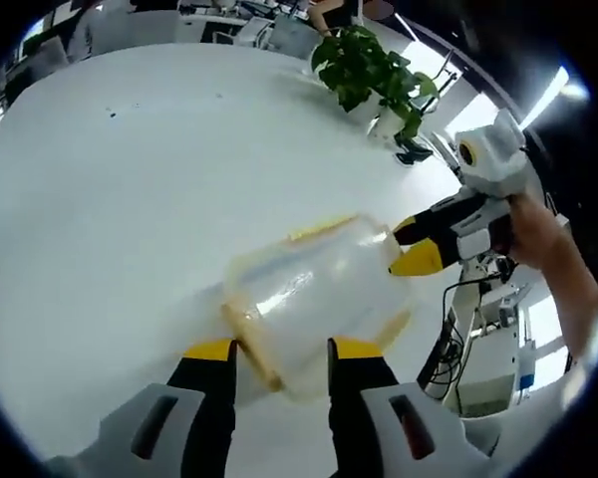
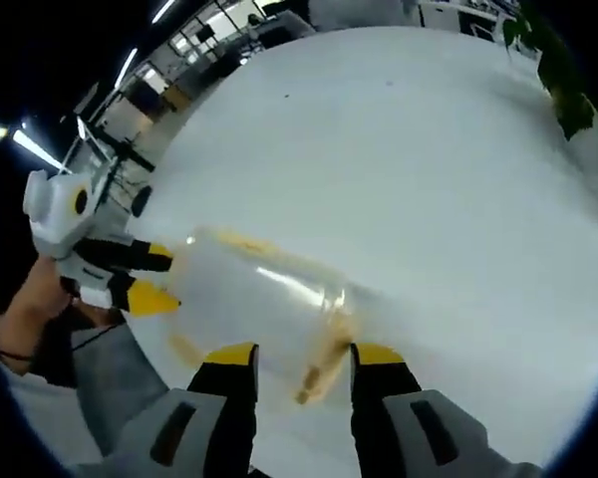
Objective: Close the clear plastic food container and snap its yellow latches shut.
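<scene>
On the white round counter point(image 1: 130, 199) lies the clear plastic food container with yellow latches point(image 1: 319, 299), blurred, with each hand-held gripper at an opposite end. The left hand-held gripper point(image 1: 279, 349) and right hand-held gripper point(image 2: 304, 354) both stand open, jaws straddling a latch point(image 2: 319, 373) edge. Uneven pressure could skid the light container sideways, leaving latches unsnapped.

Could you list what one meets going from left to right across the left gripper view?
Bare white table → clear plastic food container → the right claw → the person's hand holding it.
</scene>
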A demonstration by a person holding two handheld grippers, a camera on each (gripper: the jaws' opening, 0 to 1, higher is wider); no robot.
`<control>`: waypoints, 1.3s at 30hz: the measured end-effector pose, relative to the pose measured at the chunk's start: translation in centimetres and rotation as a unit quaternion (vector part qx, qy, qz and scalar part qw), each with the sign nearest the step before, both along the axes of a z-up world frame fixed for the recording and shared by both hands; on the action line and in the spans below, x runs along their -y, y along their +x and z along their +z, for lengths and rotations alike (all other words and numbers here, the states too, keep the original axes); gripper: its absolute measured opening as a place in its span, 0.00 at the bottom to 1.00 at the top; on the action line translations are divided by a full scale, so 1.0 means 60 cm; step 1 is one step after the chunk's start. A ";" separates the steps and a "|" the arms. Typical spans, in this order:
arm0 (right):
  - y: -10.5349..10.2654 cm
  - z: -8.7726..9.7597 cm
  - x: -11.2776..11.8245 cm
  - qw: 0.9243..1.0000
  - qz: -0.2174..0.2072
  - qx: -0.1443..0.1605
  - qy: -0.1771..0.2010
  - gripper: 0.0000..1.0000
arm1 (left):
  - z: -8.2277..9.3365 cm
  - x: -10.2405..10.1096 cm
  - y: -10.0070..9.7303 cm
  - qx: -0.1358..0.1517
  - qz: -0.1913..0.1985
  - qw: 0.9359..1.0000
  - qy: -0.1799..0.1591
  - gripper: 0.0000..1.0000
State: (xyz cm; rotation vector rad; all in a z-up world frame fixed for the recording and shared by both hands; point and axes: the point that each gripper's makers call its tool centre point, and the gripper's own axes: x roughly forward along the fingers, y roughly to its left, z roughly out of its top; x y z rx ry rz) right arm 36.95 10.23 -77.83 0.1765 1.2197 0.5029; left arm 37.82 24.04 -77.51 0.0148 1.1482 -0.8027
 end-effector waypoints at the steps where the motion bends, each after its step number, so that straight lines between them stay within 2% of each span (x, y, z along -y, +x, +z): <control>1: 0.001 -0.001 -0.001 1.000 0.001 -0.003 0.000 0.34 | 0.000 0.001 -0.001 0.001 0.000 1.000 0.003 0.34; 6: 0.001 -0.005 -0.005 1.000 0.006 -0.007 0.004 0.30 | -0.002 0.002 0.002 -0.006 0.007 1.000 0.002 0.29; 7: 0.040 -0.002 -0.005 0.999 -0.010 0.051 -0.003 0.30 | 0.000 0.000 0.001 -0.018 0.019 1.000 0.007 0.28; 8: 0.010 0.007 -0.014 1.000 0.006 0.013 -0.001 0.30 | 0.001 0.005 0.003 -0.012 0.002 1.000 0.003 0.27; 10: 0.010 0.006 -0.012 1.000 0.007 0.008 -0.002 0.30 | 0.003 0.005 0.002 -0.025 0.009 1.000 -0.002 0.28; 14: 0.003 0.006 -0.012 1.000 0.005 0.002 -0.003 0.31 | 0.003 0.004 -0.001 -0.016 0.005 1.000 -0.008 0.28; 20: -0.004 0.004 -0.011 1.000 0.000 0.010 -0.005 0.34 | 0.002 0.004 -0.001 -0.012 0.004 1.000 -0.014 0.30; 24: -0.004 0.001 -0.009 1.000 -0.001 0.008 -0.001 0.36 | -0.001 0.003 0.001 -0.021 0.005 1.000 -0.016 0.32; 27: -0.002 0.002 -0.011 1.000 0.006 0.016 -0.007 0.37 | -0.001 0.003 0.001 -0.028 0.011 0.999 -0.019 0.33; 31: -0.002 0.004 -0.012 0.999 0.018 0.025 -0.016 0.39 | 0.001 0.002 0.001 -0.016 -0.002 1.000 -0.019 0.34; 35: -0.002 0.003 -0.010 0.999 0.025 0.023 -0.017 0.39 | 0.002 -0.003 0.001 -0.020 0.003 0.999 -0.025 0.34; 39: 0.000 0.005 -0.004 0.998 0.041 0.023 -0.034 0.39 | 0.010 -0.008 0.007 -0.021 0.011 0.999 -0.032 0.36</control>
